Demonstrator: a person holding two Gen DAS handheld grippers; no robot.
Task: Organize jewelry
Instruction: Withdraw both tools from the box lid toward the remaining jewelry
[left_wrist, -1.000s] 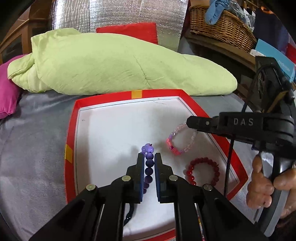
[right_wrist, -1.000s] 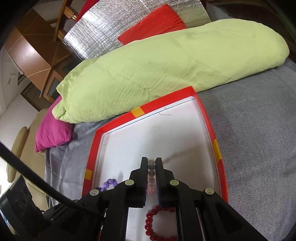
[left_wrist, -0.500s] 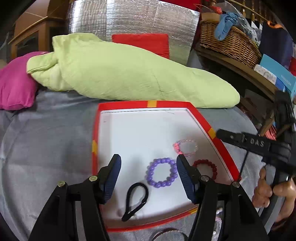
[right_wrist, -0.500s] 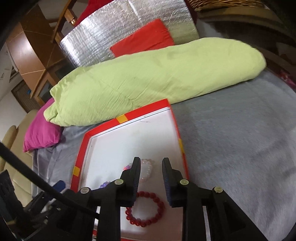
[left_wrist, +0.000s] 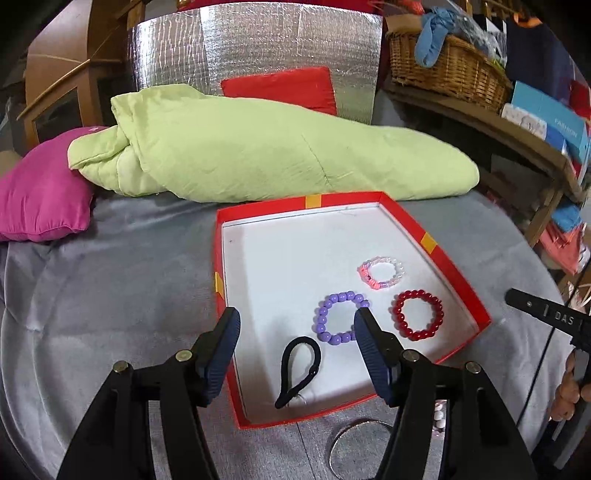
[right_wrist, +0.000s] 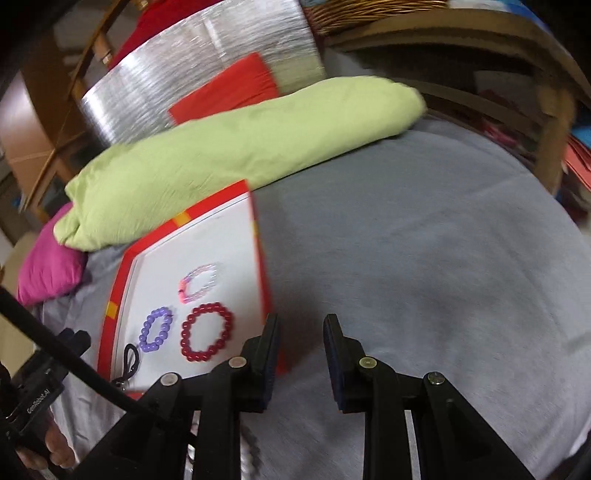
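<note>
A red-rimmed white tray (left_wrist: 454, 273) lies on the grey cloth. It holds a purple bead bracelet (left_wrist: 320, 325), a dark red bead bracelet (left_wrist: 396, 314), a pink and clear bracelet (left_wrist: 369, 277) and a black hair tie (left_wrist: 286, 365). My left gripper (left_wrist: 295, 314) hangs open above the tray's near left part, with nothing between its fingers. My right gripper (right_wrist: 301, 321) stands a little open and empty over bare cloth just right of the tray (right_wrist: 264, 280). In its blurred view the purple bracelet (right_wrist: 146, 334) and red bracelet (right_wrist: 186, 332) lie to its left.
A green quilt (left_wrist: 258, 155) and a magenta pillow (left_wrist: 40, 195) lie behind the tray. A metal bangle (left_wrist: 340, 439) and white beads (left_wrist: 439, 413) rest on the cloth before the tray's near rim. A wicker basket (left_wrist: 443, 66) sits on a wooden shelf at the right.
My left gripper let go of the purple bracelet, opened wide and drew back and up. My right gripper let go of the pink bracelet, opened slightly and swung right, off the tray.
</note>
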